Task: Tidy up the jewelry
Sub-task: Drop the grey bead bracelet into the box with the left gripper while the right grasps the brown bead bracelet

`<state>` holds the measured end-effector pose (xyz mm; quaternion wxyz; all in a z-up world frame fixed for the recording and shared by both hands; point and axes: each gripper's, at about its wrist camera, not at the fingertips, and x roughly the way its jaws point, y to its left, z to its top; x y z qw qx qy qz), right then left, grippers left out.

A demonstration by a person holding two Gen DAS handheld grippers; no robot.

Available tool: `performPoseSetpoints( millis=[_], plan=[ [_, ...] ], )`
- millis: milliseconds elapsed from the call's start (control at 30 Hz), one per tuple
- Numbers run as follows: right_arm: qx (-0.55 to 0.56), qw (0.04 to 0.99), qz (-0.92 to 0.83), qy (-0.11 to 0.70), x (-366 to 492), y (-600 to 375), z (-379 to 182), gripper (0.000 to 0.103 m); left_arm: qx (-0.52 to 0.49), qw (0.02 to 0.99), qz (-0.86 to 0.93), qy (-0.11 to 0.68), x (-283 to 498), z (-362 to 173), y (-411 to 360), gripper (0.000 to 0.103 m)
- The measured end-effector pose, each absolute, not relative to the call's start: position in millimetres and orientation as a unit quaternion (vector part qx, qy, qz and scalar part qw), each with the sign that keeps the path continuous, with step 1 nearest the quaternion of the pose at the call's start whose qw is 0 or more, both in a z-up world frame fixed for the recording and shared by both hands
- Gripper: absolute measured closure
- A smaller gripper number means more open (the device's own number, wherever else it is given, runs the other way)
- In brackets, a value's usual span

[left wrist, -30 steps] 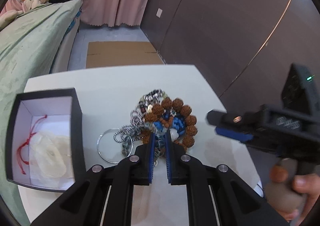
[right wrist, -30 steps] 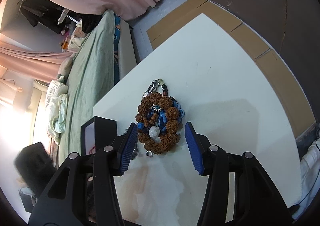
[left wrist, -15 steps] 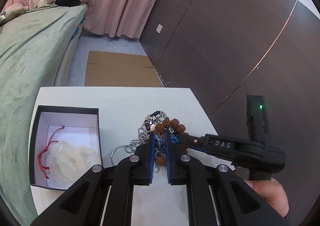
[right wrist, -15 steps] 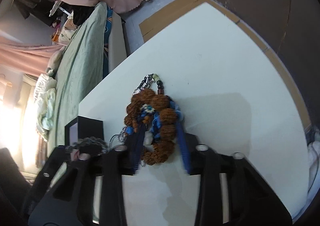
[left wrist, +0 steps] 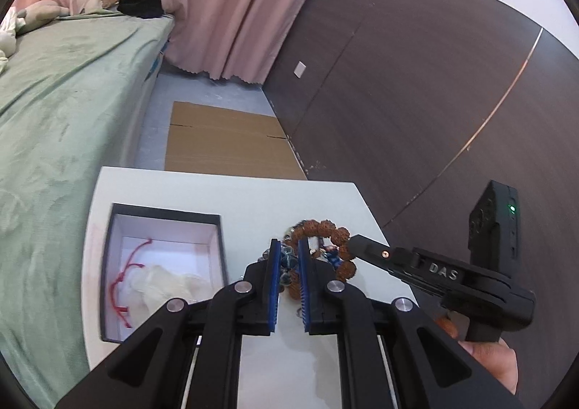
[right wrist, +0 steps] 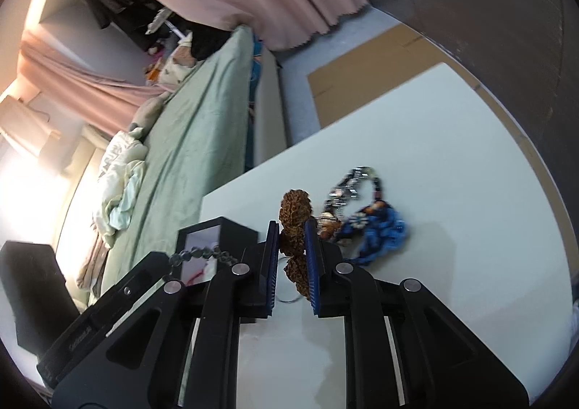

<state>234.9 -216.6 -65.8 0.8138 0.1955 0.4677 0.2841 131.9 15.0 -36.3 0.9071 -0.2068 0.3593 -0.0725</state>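
Observation:
My right gripper [right wrist: 292, 231] is shut on the brown seed-bead bracelet [right wrist: 295, 221] and holds it lifted above the white table [right wrist: 452, 156]; the bracelet also shows in the left wrist view [left wrist: 325, 228], beside the right gripper [left wrist: 365, 246]. My left gripper [left wrist: 288, 253] is shut on a grey-green bead bracelet [left wrist: 287, 262], seen hanging from it in the right wrist view [right wrist: 202, 253]. A blue beaded piece [right wrist: 380, 228] and a silver chain [right wrist: 347, 184] lie on the table. The open black box [left wrist: 163, 264] holds a red cord bracelet [left wrist: 125, 278].
A thin silver ring [right wrist: 289, 297] lies on the table under the right gripper. A green bed [left wrist: 54, 112] runs along the table's left side. Flat cardboard [left wrist: 224, 141] lies on the floor beyond the table, by a dark wall [left wrist: 416, 83].
The right gripper closed on the brown bracelet and lifted it off the pile. The left gripper rose and pulled back with the grey-green bracelet.

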Motion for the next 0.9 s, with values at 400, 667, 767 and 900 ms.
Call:
performPoseSetpoints(
  millis=[400,667,767,900],
  plan=[
    [0.168,0.82,0.248,0.488,239,-196,-69,0.098,-0.223,0.911,-0.047,0.343,118,-26,52,0.095],
    [0.176,0.81,0.191,0.526,255,-215,-99,0.042,-0.23,0.912,-0.039,0.337,112,-24,66,0.095],
    [0.168,0.796,0.187,0.551,258,-209,-114,0.053,-0.235,0.911,-0.035,0.337,113,-25,70,0.095],
    [0.138,0.798,0.167,0.562,261,-204,-124,0.076,-0.241,0.907,-0.032,0.344,116,-29,73,0.095]
  ],
)
